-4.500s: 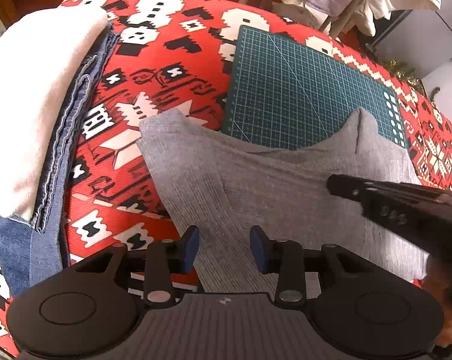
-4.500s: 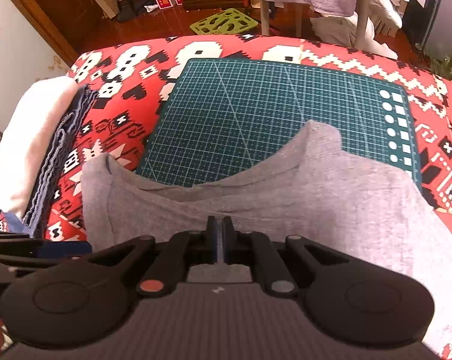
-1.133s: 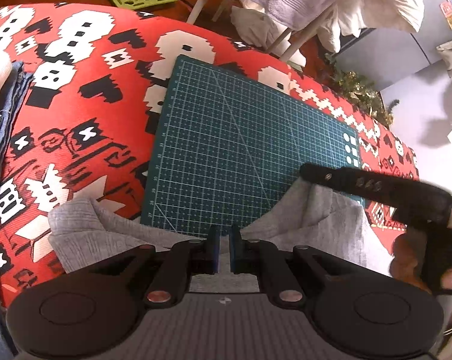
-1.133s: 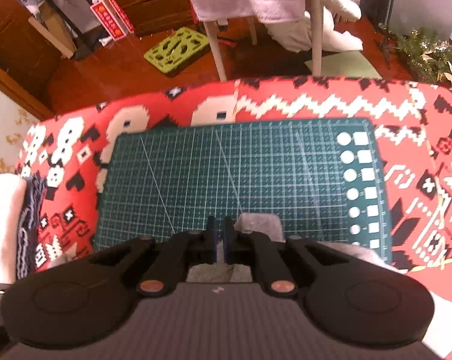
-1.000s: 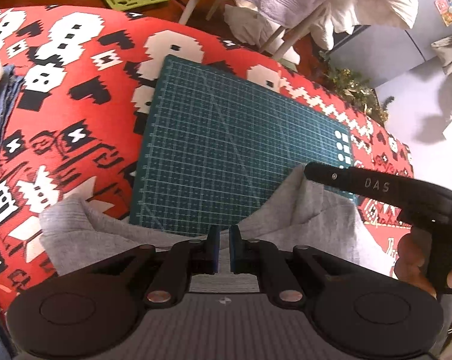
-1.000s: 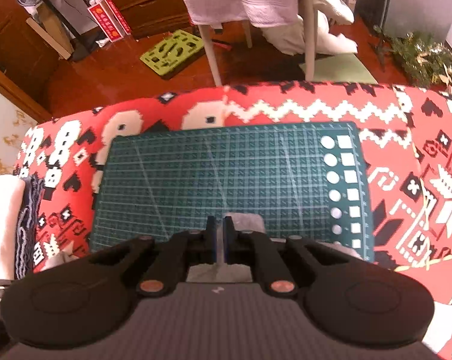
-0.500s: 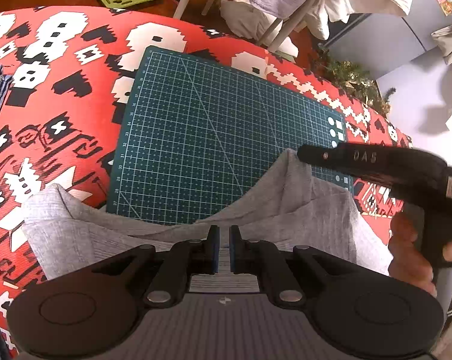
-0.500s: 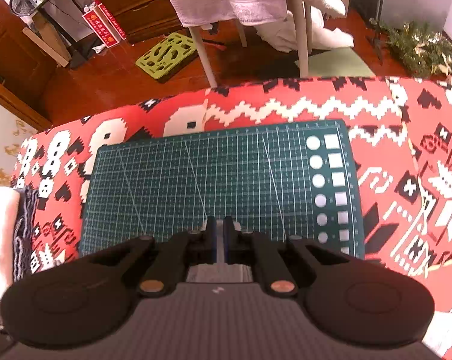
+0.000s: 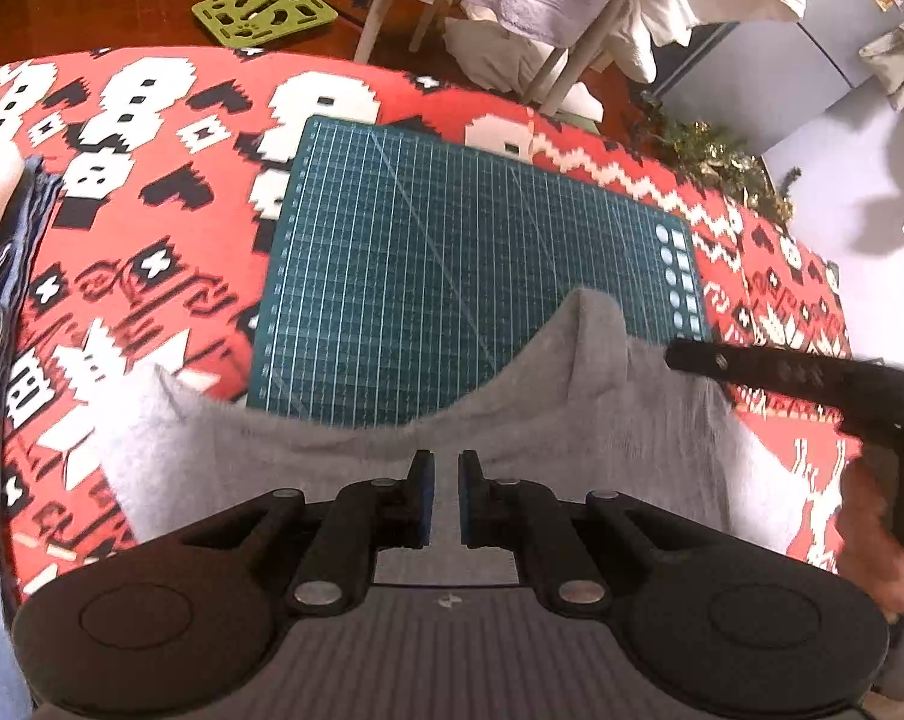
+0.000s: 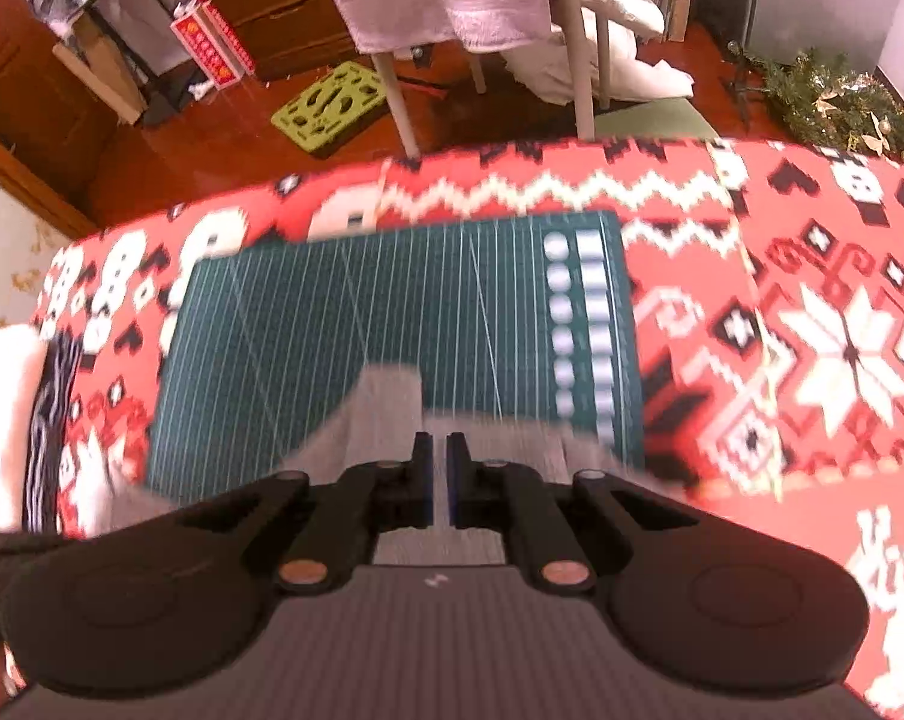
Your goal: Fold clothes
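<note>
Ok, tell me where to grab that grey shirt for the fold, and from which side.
Grip the grey shirt along its near top edge, coming in from the near side, flat over the green cutting mat. That edge sags between two raised corners, so a pinch on each side of the dip keeps it taut. Both the left gripper and right gripper look nearly shut on that fabric already, though the right view is blurred.

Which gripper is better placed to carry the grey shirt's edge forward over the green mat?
Neither alone: the left gripper and right gripper both pinch the grey shirt, so together.
</note>
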Tool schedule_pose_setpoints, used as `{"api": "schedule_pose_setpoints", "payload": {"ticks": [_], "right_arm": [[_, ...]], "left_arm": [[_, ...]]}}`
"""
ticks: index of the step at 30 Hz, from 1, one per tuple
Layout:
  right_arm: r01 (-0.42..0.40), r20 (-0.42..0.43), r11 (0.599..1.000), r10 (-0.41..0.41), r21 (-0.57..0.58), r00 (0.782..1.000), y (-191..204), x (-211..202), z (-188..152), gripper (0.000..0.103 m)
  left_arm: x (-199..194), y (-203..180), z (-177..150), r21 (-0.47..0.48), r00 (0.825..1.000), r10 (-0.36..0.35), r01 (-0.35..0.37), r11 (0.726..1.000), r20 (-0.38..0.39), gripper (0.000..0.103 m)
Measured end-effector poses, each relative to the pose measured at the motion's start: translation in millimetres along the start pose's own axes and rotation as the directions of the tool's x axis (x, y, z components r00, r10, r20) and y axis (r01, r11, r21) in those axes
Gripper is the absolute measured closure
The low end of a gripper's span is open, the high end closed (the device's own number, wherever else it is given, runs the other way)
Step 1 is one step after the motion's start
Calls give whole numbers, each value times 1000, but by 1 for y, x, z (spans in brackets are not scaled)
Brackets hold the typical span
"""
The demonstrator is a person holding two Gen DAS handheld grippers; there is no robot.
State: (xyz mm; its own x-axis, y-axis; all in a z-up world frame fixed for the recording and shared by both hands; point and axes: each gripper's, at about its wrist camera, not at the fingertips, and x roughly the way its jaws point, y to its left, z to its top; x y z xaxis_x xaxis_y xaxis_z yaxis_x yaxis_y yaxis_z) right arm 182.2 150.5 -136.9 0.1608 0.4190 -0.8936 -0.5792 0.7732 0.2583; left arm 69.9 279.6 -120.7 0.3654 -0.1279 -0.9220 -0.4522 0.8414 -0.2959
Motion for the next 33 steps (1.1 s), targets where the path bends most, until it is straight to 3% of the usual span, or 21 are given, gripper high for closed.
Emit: {"api": "schedule_pose_setpoints", "payload": {"ticks": [5, 10, 25, 33], "right_arm": [[-34, -37, 998, 32, -47, 999, 19, -16, -38, 98], [-62, -53, 996, 59, -63, 997, 41, -4, -56, 98], [-23, 13, 998, 23, -51, 1000, 32, 34, -22, 98], [-27, 16, 999, 28, -29, 999, 22, 9, -31, 98]], "left_arm": [[-3, -2, -23, 31, 999, 7, -5, 999, -44, 97], [-7, -4, -40, 67, 998, 26, -22, 997, -56, 97], [-20, 11, -62, 18, 999, 35, -34, 999, -21, 97], [-32, 17, -64, 10, 999, 38, -38, 999, 2, 97]]}}
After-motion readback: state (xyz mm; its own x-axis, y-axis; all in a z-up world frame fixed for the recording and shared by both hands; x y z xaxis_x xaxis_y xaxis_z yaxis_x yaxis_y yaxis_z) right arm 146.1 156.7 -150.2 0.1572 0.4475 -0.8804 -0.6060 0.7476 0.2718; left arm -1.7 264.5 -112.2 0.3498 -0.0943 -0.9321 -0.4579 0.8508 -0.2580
